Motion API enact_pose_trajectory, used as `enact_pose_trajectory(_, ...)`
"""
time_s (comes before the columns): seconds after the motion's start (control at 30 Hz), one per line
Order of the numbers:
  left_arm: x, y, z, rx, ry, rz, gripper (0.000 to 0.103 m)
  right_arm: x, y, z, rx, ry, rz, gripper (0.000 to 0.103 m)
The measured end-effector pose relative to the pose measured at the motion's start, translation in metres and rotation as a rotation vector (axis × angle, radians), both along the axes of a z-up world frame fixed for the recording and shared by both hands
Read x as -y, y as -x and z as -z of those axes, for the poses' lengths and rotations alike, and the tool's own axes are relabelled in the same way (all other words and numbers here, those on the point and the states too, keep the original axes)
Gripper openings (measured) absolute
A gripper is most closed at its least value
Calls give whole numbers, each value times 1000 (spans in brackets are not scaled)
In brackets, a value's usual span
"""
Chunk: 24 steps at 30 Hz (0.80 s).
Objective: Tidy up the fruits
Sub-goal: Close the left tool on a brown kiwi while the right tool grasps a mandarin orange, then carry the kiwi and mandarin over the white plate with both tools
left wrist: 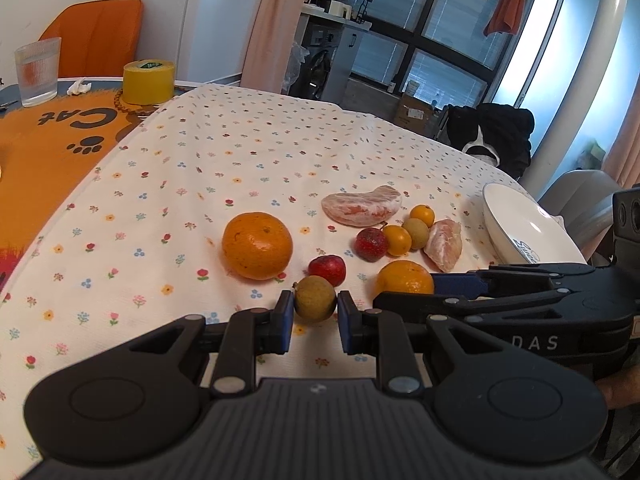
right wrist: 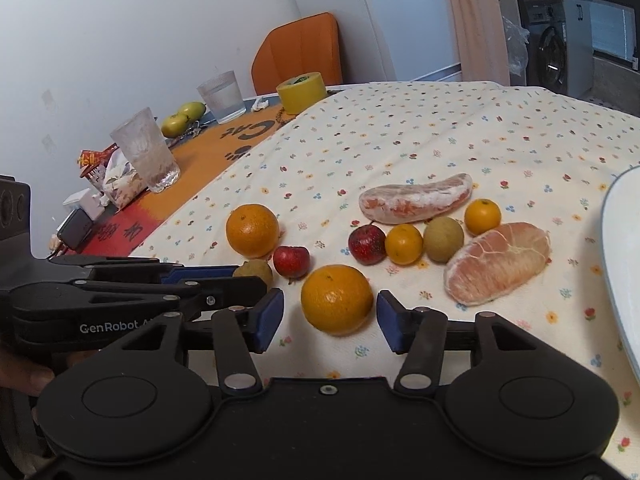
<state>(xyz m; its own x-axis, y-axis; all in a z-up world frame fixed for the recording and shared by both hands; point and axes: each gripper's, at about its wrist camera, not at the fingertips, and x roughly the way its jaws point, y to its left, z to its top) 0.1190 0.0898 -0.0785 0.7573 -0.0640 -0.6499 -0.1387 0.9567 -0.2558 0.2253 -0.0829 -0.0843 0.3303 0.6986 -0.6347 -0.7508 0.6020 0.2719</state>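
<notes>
Left hand-held gripper (left wrist: 315,307): nearest the lens, blue pads set on either side of a small brown-green fruit (left wrist: 315,298), touching or all but touching it; the fruit rests on the flowered cloth (left wrist: 240,152) over the tabletop.

Right hand-held gripper (right wrist: 330,314): jaws apart, straddling a near orange (right wrist: 337,299) with a gap at each pad; nothing gripped.

Loose fruit on the cloth:
- large orange (left wrist: 257,245), left of the group
- red fruit (left wrist: 327,270), just behind the brown-green one
- second red fruit (left wrist: 371,244), touching a small yellow-orange fruit (left wrist: 397,240)
- second brown-green fruit (left wrist: 416,233), beside that
- another small yellow-orange fruit (left wrist: 422,215), further back
- long peeled pomelo segment (left wrist: 361,205), at the rear
- shorter pomelo segment (left wrist: 444,244), nearest the plate

White plate (left wrist: 520,228): right edge of the cloth, holding no fruit.

Far end: yellow tape roll (left wrist: 148,81), ribbed glass (left wrist: 38,71), orange cat-print mat (left wrist: 52,140).
</notes>
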Motion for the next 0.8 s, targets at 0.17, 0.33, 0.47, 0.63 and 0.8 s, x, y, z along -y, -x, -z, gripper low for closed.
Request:
enact_pose_trajectory(0.17, 2, 1, -3, 10, -2, 4, 21, 6, 0, -1, 5, 1, 6, 36)
enact_pose_trajectory(0.33, 13, -1, -8, 20, -11, 20, 21, 19, 4, -7, 21, -11, 23, 36)
enact_pose_trajectory(0.47, 25, -3, -12, 32, -18, 42, 21, 33, 6, -12, 35, -25, 43, 36)
enact_pose_trajectory(0.63, 42, -7, -17, 43, -25, 71, 21, 52, 8, -18, 45, -40, 74, 36)
enact_pose_trajectory(0.8, 57, -13, -22, 55, -33, 100, 21, 71, 7, -24, 61, -53, 108, 36)
